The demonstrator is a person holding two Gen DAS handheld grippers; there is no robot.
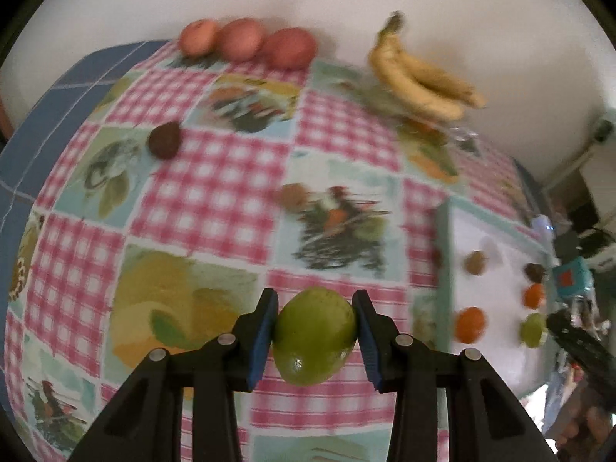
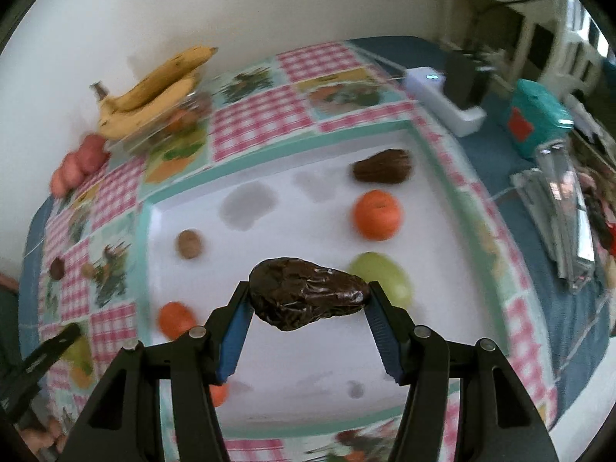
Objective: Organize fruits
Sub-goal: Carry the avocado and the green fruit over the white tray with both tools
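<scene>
Green fruit (image 1: 315,337) sits clamped between the blue pads (image 1: 262,340) of the left hand-held gripper (image 1: 315,340), and both pads press on its sides. It hangs clear of the surface (image 1: 215,192), which carries a chequered pink and picture-print cloth. Ahead of this hand-held gripper and to its left lies a dark brown fruit (image 1: 164,140); farther ahead, against the wall, three reddish fruits (image 1: 248,40) stand in a row. A bunch of bananas (image 1: 417,77) lies ahead and to the right. The white mat (image 1: 496,281) lies to the right, well apart from the held fruit.

Dark wrinkled fruit (image 2: 306,298) spans the gap of the right hand-held gripper (image 2: 306,308); its broad end and its tapered end touch the two pads, so it is held at a medium opening. It hangs above the white mat (image 2: 308,365). Just beyond the right fingertip (image 2: 379,304) lies a green fruit (image 2: 385,275). Farther ahead lie an orange (image 2: 377,215) and a brown fruit (image 2: 383,171). Ahead-left lies a walnut (image 2: 189,243), and nearer on the left a second orange (image 2: 176,319).
</scene>
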